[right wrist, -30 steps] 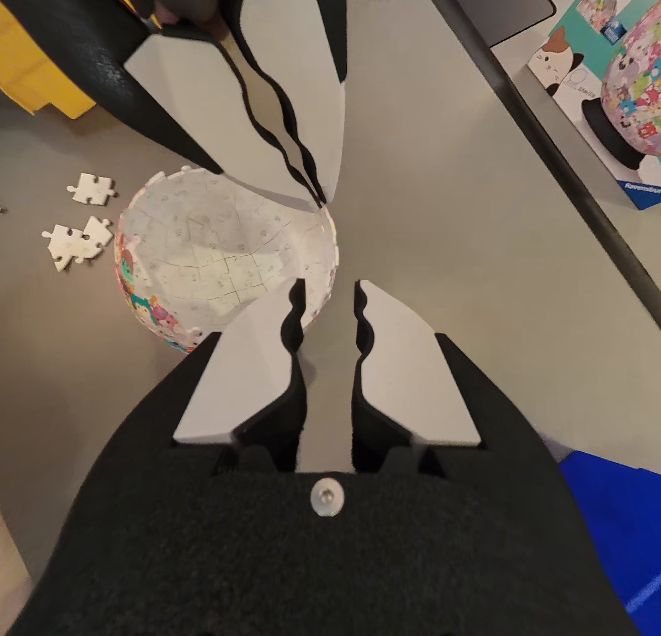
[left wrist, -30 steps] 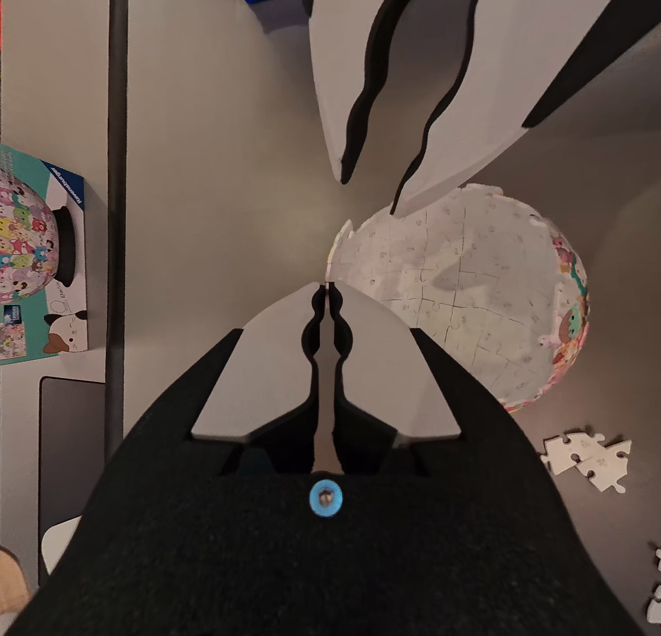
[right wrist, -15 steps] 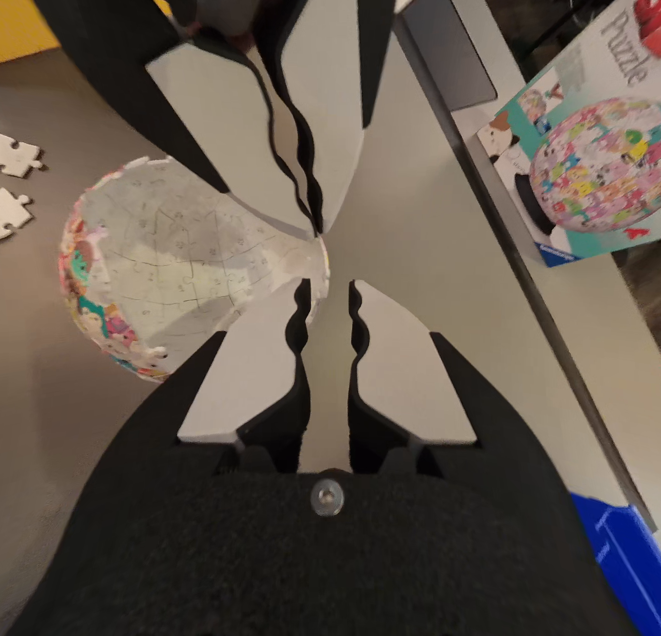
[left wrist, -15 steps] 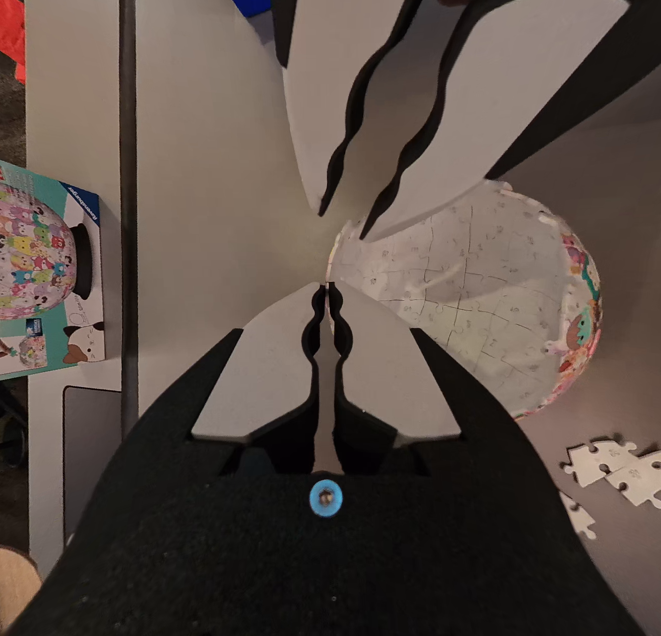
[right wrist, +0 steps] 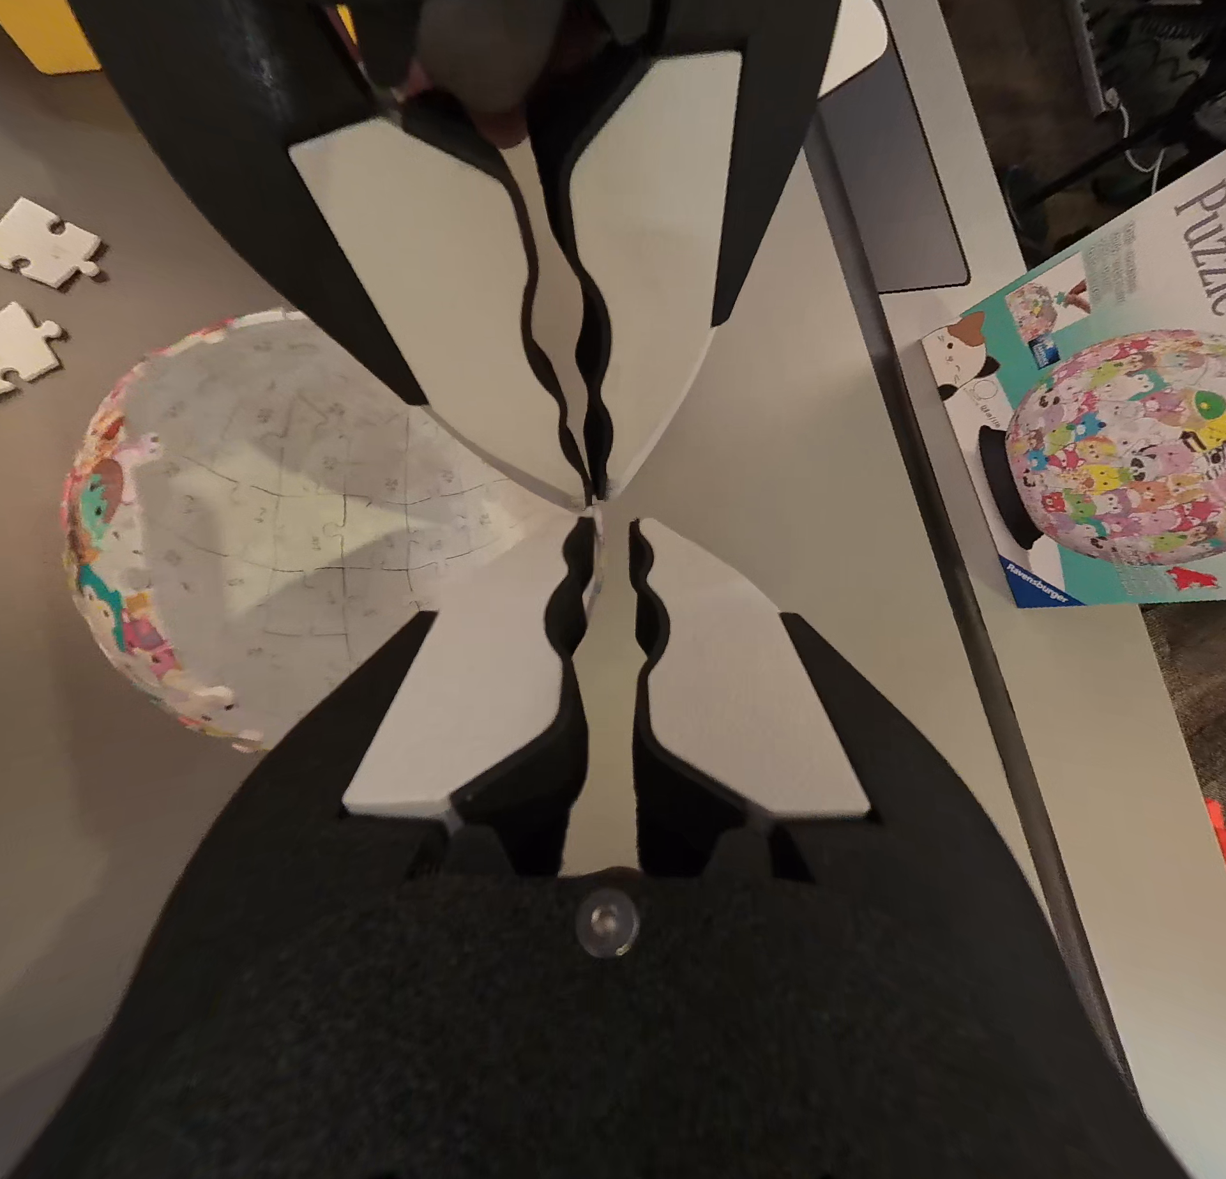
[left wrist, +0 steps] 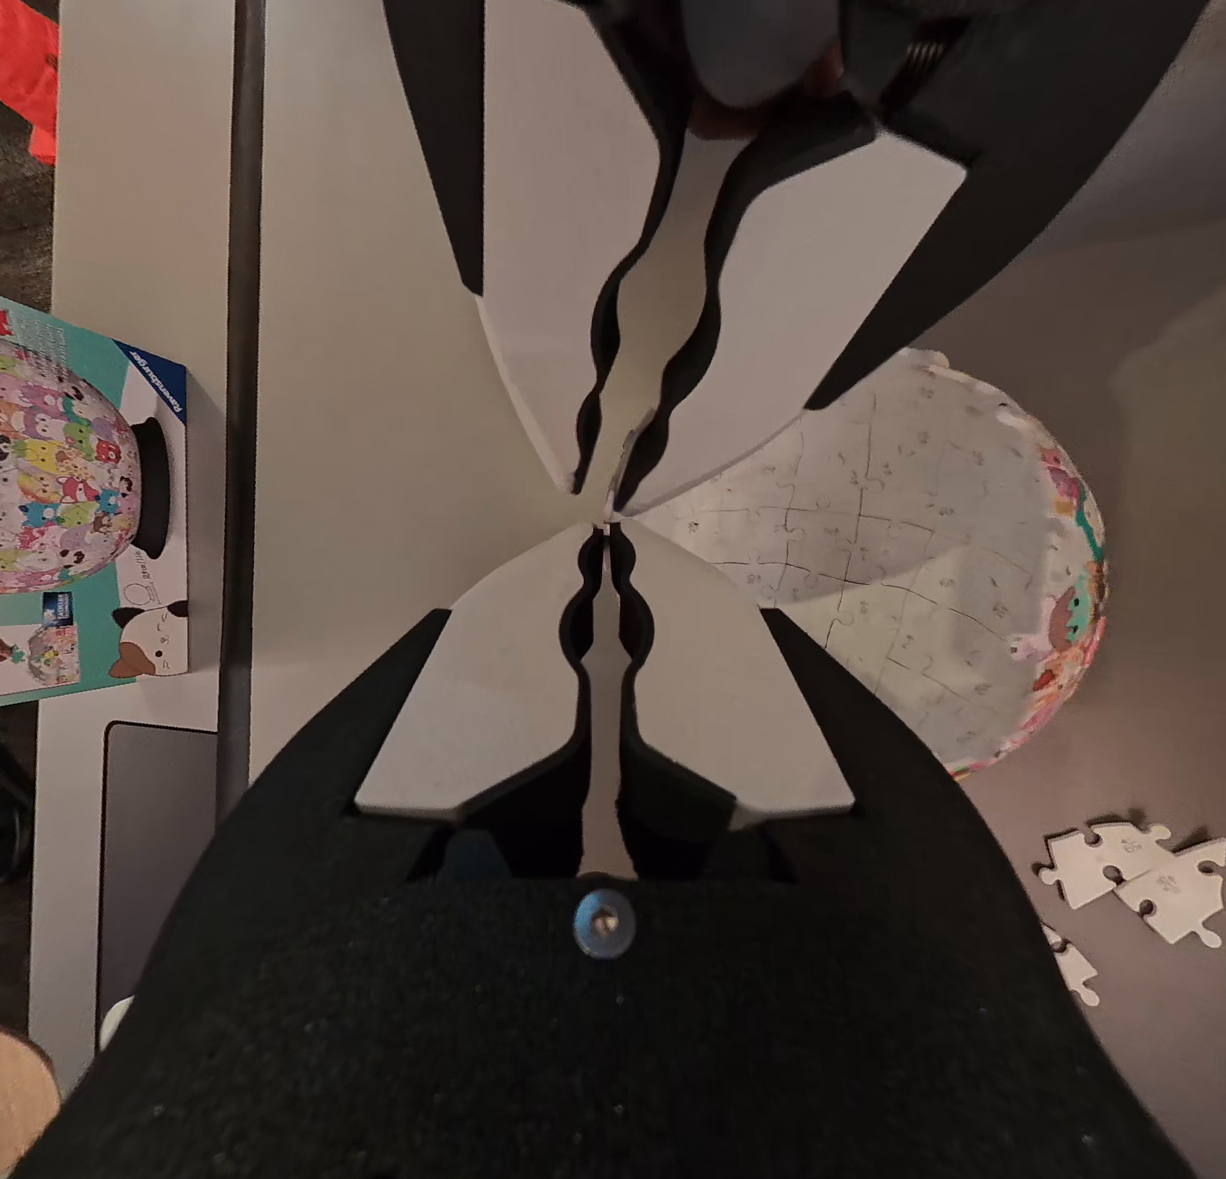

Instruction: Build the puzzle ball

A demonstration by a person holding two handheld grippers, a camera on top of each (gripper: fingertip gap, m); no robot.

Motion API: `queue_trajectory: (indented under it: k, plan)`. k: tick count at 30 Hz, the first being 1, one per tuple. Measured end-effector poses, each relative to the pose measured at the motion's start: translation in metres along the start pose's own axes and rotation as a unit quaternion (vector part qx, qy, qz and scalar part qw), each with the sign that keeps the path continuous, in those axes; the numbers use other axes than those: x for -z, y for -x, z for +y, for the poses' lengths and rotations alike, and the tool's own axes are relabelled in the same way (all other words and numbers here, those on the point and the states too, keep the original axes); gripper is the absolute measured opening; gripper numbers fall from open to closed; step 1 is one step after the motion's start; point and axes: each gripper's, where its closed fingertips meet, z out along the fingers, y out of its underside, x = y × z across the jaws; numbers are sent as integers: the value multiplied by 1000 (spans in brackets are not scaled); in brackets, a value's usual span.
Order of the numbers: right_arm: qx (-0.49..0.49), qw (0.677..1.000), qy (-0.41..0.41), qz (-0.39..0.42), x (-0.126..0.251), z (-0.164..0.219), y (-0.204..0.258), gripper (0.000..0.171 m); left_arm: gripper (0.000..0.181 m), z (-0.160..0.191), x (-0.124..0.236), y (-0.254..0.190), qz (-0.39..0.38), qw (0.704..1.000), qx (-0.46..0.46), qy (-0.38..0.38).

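Observation:
The half-built puzzle ball (left wrist: 929, 583) is an open shell, white inside with a colourful outer rim. It also shows in the right wrist view (right wrist: 265, 517). My left gripper (left wrist: 607, 533) is shut on the thin rim of the shell. It enters the right wrist view from the top (right wrist: 592, 497). My right gripper (right wrist: 613, 527) faces it tip to tip. Its jaws are slightly apart, with the rim edge lying against the left jaw. It comes down from the top of the left wrist view (left wrist: 594, 490).
Loose white puzzle pieces (left wrist: 1141, 882) lie on the grey table past the ball, also in the right wrist view (right wrist: 46, 245). The puzzle box (left wrist: 86, 503) (right wrist: 1094, 470) lies beyond a dark table seam (left wrist: 239, 351), beside a grey laptop (left wrist: 159, 815).
The two grippers have come together until their tips nearly touch. The right gripper's jaws have narrowed around the rim. The ball has stayed fixed in the left gripper while the table shifted behind it.

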Motion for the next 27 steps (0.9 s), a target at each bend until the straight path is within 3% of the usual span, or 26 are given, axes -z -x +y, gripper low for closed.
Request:
queue_trajectory:
  k: [27]
  plan:
    - [21,1000,4,-12,-1,1,3,2,6,1,1,-1,24,999,25,-16]
